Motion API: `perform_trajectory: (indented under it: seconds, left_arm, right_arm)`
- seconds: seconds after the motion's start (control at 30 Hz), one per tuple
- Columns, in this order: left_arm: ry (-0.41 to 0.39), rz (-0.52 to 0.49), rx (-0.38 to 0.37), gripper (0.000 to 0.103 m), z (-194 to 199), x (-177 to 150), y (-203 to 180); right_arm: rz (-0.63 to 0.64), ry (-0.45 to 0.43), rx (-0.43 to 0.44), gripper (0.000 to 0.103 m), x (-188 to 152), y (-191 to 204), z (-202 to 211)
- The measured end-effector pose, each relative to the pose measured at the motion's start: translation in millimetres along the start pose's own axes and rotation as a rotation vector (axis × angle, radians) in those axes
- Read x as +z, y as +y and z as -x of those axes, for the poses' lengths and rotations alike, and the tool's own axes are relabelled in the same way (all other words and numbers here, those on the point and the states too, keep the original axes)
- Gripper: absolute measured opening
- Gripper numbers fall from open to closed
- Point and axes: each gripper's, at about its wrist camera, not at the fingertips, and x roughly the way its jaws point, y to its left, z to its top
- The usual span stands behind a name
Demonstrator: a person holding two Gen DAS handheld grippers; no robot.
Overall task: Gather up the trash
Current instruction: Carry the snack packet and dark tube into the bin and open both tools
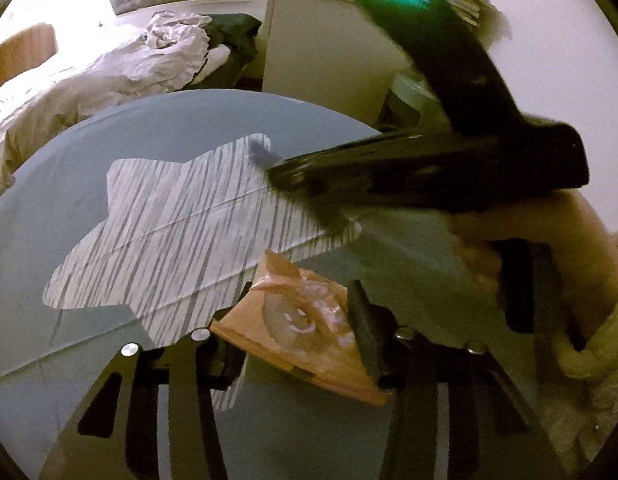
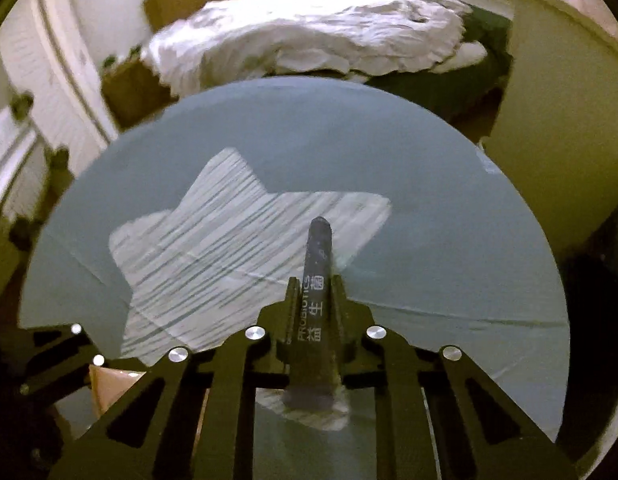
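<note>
Left claw [image 1: 299, 322] closed on crinkly orange wrapper [image 1: 305, 320] just above grey counter [image 1: 69, 240], right claw [image 2: 315, 312] clenched round dark sachet stick [image 2: 317, 280]; both judged light, thin, slippery film, best pinched mid-body, flat across the pads.

I read "PROBIOTICS" and the Chinese characters "益生菌" in pale print along the dark sachet [image 2: 317, 280]

Both wrist views look steeply down past each gripper, close over the same round tabletop [image 1: 89, 152] and star-shaped mat [image 2: 213, 240].
</note>
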Motion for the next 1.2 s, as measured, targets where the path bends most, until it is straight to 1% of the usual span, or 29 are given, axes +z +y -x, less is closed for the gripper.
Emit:
perform_trajectory:
  seconds: [0.03,0.07,0.1,0.13,0.17,0.37,0.47,0.57,0.63,0.7,0.77,0.83,0.9,1.03,1.2]
  left_arm:
    - [0.0,0.015,-0.01,0.042,0,1,2]
    - [-0.002,0.023,-0.017,0.042,1,3,5]
    - [-0.006,0.029,-0.022,0.042,2,5,6]
    - [-0.013,0.03,-0.027,0.042,3,8,5]
    - [-0.019,0.029,-0.031,0.042,5,11,4]
    - [-0.061,-0.004,-0.091,0.041,5,45,-15]
    - [-0.076,-0.03,-0.132,0.041,-2,67,-34]
    - [-0.098,-0.065,-0.195,0.041,-14,95,-57]
    - [-0.104,-0.078,-0.235,0.042,-25,109,-70]
    - [-0.099,-0.078,-0.286,0.042,-39,122,-82]
    - [-0.094,-0.082,-0.317,0.042,-53,135,-95]
    - [-0.085,-0.082,-0.346,0.042,-67,145,-104]
    - [-0.073,-0.085,-0.365,0.042,-85,156,-115]
    - [-0.043,-0.095,-0.375,0.042,-110,165,-128]
    - [-0.015,-0.108,-0.385,0.042,-130,169,-140]
  right_arm:
    - [-0.034,-0.018,0.014,0.014,-3,-10,3]
    - [-0.09,-0.062,0.05,0.014,-8,-26,13]
    - [-0.123,-0.091,0.069,0.014,-12,-36,19]
    - [-0.175,-0.138,0.084,0.014,-18,-53,31]
    - [-0.202,-0.167,0.082,0.014,-21,-63,39]
    - [-0.393,-0.394,0.0,0.014,-56,-147,102]
    - [-0.49,-0.467,-0.047,0.014,-73,-187,124]
    - [-0.576,-0.495,-0.087,0.014,-89,-223,134]
    - [-0.613,-0.498,-0.098,0.014,-98,-239,133]
    - [-0.659,-0.498,-0.114,0.014,-106,-250,128]
    - [-0.693,-0.494,-0.133,0.014,-118,-262,126]
    - [-0.706,-0.503,-0.153,0.014,-118,-270,124]
    - [-0.728,-0.514,-0.163,0.014,-116,-279,119]
    - [-0.791,-0.509,-0.168,0.014,-123,-296,113]
    - [-0.824,-0.504,-0.183,0.014,-128,-307,111]
